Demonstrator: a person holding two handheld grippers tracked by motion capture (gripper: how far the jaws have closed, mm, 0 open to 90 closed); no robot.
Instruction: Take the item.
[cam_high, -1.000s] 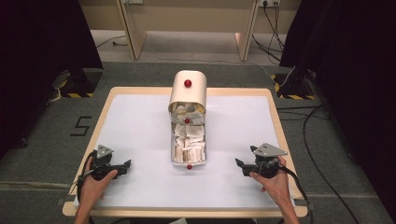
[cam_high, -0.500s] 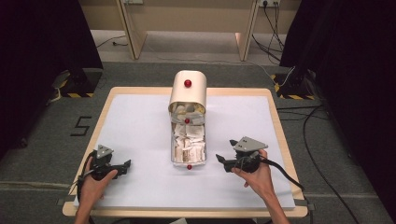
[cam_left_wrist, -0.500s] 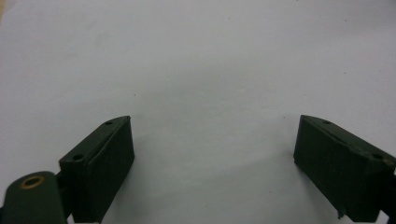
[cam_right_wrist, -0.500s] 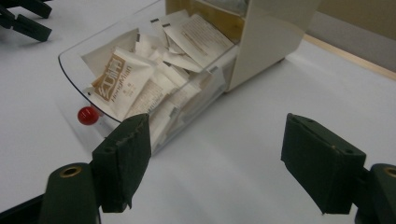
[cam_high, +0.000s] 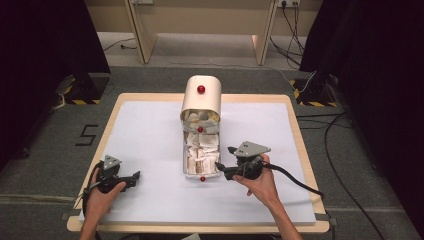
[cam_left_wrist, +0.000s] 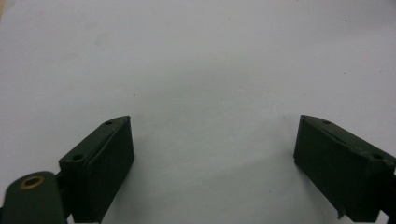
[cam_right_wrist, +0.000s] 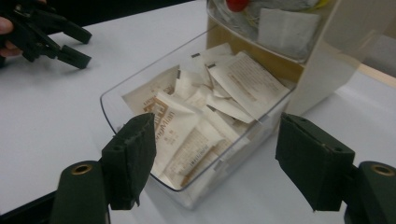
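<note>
High view, dispenser: a cream dispenser (cam_high: 201, 97) with a red knob is seen at the table's centre, toward 12 o'clock; its clear drawer (cam_high: 201, 155) is pulled out toward 6 o'clock and packed with sachets.
High view, right gripper: the right gripper (cam_high: 231, 167) is held at 3 o'clock of the drawer, just beside its front corner, jaws spread, nothing gripped.
High view, left gripper: the left gripper (cam_high: 131, 178) is rested at 8 o'clock on the white table (cam_high: 150, 130), well apart from the drawer.
Left gripper view: wide-open jaws are shown over bare white surface, nothing between them.
Right gripper view: the sachets (cam_right_wrist: 205, 112) are heaped loosely, drawer wall at 6 o'clock between wide jaws.
Risk: the light drawer could be knocked or pushed askew by a jaw; several sachets could be pinched at once.
</note>
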